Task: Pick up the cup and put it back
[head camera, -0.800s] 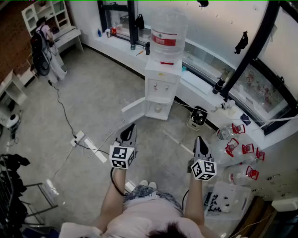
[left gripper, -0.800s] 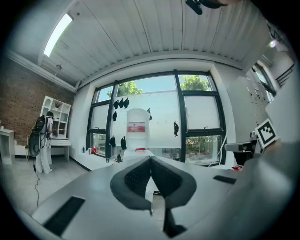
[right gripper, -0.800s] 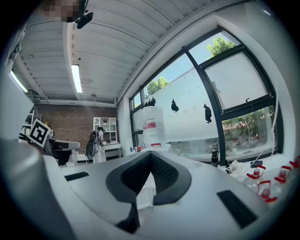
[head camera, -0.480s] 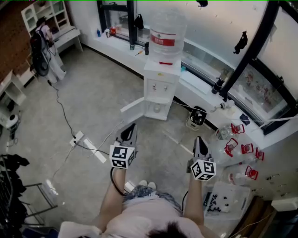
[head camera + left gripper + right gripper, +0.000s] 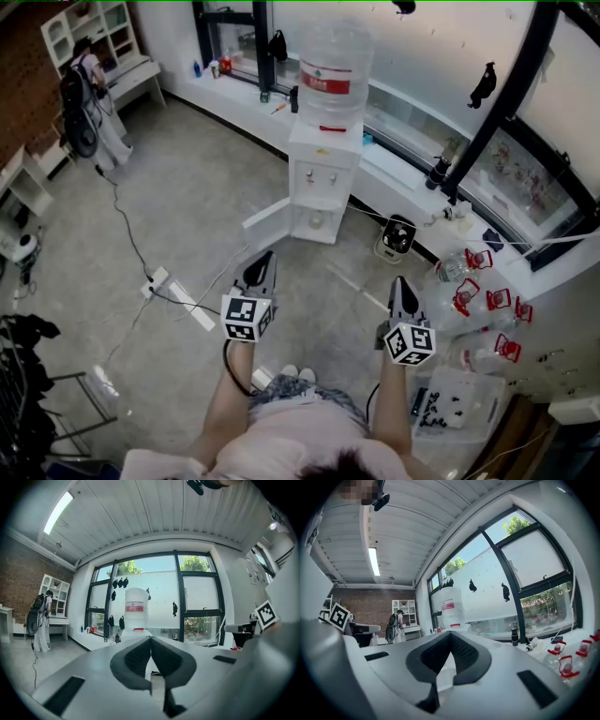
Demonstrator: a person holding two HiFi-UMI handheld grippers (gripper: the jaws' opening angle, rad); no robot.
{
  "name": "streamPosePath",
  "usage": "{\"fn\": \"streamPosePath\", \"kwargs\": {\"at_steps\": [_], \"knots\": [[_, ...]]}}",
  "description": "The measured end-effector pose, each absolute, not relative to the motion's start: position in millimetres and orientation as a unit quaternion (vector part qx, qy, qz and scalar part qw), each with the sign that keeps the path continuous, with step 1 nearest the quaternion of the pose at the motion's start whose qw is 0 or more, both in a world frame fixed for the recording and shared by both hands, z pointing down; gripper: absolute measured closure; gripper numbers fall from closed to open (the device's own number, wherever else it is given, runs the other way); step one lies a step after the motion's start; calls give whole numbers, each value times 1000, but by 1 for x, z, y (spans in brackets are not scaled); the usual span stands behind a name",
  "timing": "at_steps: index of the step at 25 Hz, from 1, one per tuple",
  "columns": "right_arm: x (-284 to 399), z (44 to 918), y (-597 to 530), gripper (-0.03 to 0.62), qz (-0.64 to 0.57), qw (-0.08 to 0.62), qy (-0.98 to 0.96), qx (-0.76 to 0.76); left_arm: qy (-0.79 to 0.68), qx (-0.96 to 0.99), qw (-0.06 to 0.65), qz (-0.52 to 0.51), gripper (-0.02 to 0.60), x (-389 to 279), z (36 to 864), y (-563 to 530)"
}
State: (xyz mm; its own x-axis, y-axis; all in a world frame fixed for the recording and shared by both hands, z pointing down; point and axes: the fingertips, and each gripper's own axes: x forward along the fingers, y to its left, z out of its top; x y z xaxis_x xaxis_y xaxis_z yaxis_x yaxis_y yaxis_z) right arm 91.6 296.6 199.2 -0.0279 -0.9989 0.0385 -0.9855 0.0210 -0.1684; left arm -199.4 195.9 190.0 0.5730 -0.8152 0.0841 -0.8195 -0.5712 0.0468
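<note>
Mottled grey concrete floor [image 5: 197,178] runs to a white sill [image 5: 239,94] under black-framed windows [image 5: 525,169]. I see the boxy white water dispenser [image 5: 325,159] with its lower door open and a small pale shape inside, possibly the cup [image 5: 317,218]. My left gripper [image 5: 265,255] and right gripper [image 5: 401,281] hold their dark textured jaws together, nothing between.

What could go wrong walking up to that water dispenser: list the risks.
1. A power strip lies on the floor just left of the path; it could trip the person.
2. The water dispenser has its lower door swung out toward the left claw, which might knock it.
3. The left claw and the right claw are both shut; they must open before any grasp.
</note>
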Motion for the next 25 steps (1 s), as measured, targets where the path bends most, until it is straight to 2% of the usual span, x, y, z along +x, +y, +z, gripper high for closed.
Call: {"fn": "streamPosePath", "kwargs": {"at_steps": [14, 22, 25], "knots": [[94, 204, 294, 577, -87, 64, 710, -696, -423, 905, 52, 11, 545, -191, 191, 197], [96, 204, 293, 577, -89, 67, 704, -701, -381, 923, 55, -17, 238, -177, 182, 198], [96, 204, 293, 577, -89, 68, 703, -703, -374, 924, 66, -35, 193, -177, 182, 198]]}}
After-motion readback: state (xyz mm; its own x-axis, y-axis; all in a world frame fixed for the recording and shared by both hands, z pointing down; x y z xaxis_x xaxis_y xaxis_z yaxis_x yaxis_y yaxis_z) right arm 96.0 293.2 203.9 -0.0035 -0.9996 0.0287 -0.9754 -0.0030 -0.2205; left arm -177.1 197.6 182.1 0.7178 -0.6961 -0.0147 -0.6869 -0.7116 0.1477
